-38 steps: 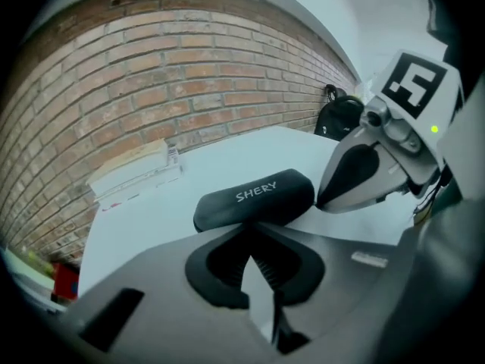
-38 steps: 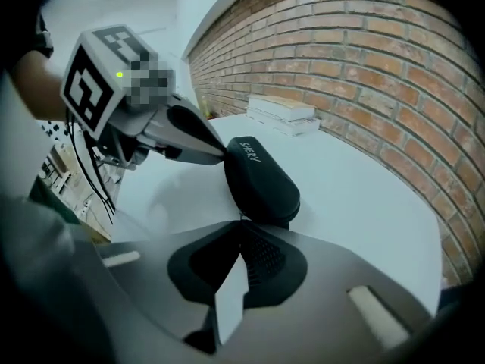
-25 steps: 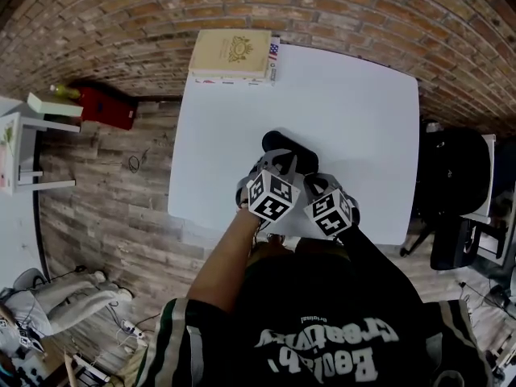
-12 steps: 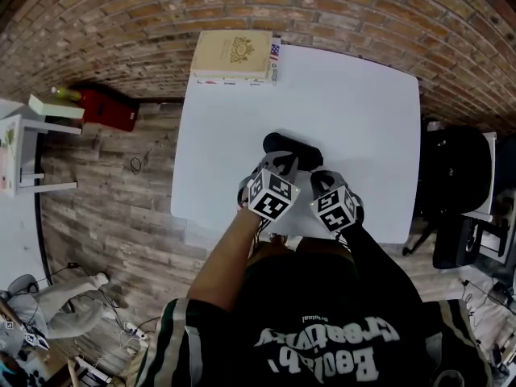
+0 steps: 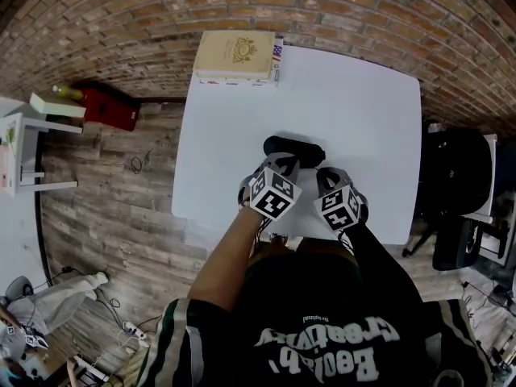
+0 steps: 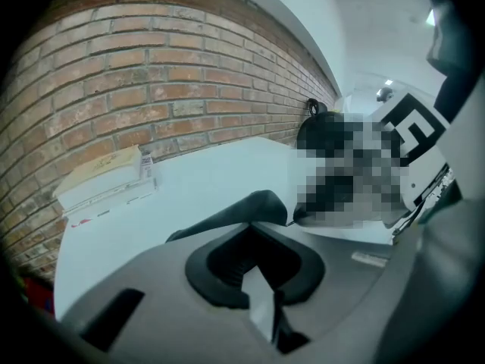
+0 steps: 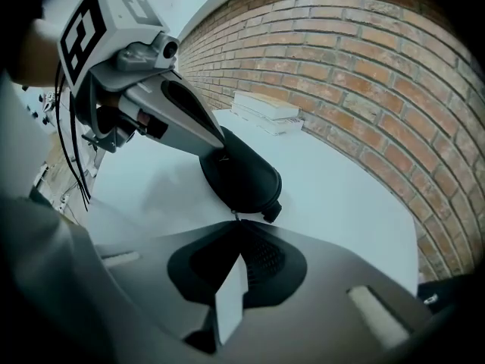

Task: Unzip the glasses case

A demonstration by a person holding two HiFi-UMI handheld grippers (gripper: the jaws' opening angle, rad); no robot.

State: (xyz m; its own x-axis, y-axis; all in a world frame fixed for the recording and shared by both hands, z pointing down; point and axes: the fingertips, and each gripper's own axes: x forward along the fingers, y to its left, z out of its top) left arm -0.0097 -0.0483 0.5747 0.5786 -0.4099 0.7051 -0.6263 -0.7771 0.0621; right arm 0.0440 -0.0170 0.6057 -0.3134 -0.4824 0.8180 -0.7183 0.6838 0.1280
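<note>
While the black glasses case (image 5: 294, 145) lies mid-frame on the white table (image 5: 371, 95), the left gripper (image 5: 280, 162) clamps its near end and the right gripper (image 7: 232, 221) pinches what looks like the zip pull (image 7: 229, 216). The case seems still zipped.

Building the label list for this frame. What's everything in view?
table: 1, white, centre, by the brick wall
glasses case: 1, black, on table, near side
box: 1, tan, table's far left corner
red object: 1, red, floor left of table
shelf: 1, white, far left
chair or bag: 1, black, right of table; cannot tell which
left gripper: 1, grey, shut on glasses case
right gripper: 1, grey, shut on zip pull
forearm: 1, bare, behind left gripper
</note>
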